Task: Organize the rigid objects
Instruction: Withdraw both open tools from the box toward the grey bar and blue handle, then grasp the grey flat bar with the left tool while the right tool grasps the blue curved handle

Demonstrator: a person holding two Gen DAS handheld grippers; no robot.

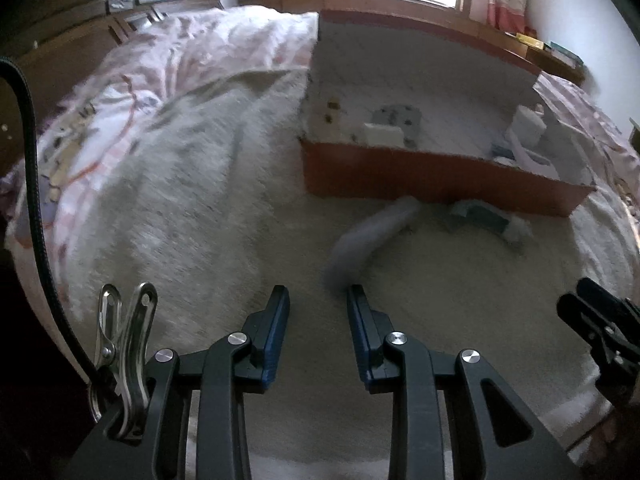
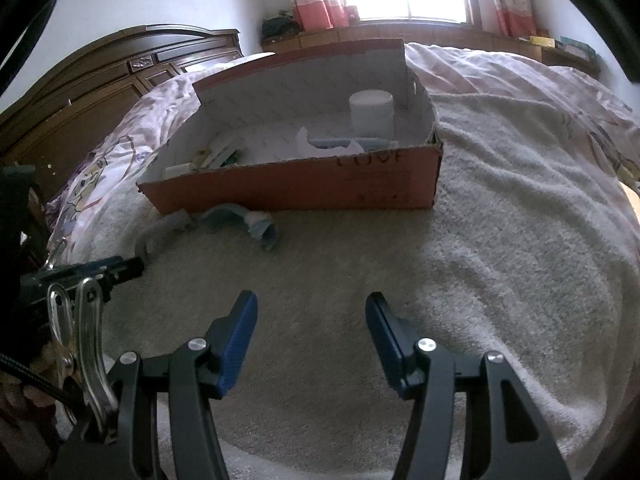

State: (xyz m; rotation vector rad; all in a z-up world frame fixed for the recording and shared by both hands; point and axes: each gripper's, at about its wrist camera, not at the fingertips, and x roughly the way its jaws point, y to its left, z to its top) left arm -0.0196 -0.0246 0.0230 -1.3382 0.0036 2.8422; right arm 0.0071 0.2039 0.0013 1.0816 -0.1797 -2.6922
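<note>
The left tool (image 1: 318, 294) hovers low over the towel (image 1: 200, 216), jaws narrowly parted and empty, its right finger just beside the near end of a curved grey piece (image 1: 368, 240). The right tool (image 2: 311, 304) hangs wide and empty, well back. A second grey piece (image 2: 244, 220) lies in front of the box (image 2: 300, 188), which already holds a white jar (image 2: 372, 116) and small items. The curved piece is blurred, so its shape is uncertain; a grip so near its tip may let it pivot or slip, and the soft towel could snag in the jaws.
</note>
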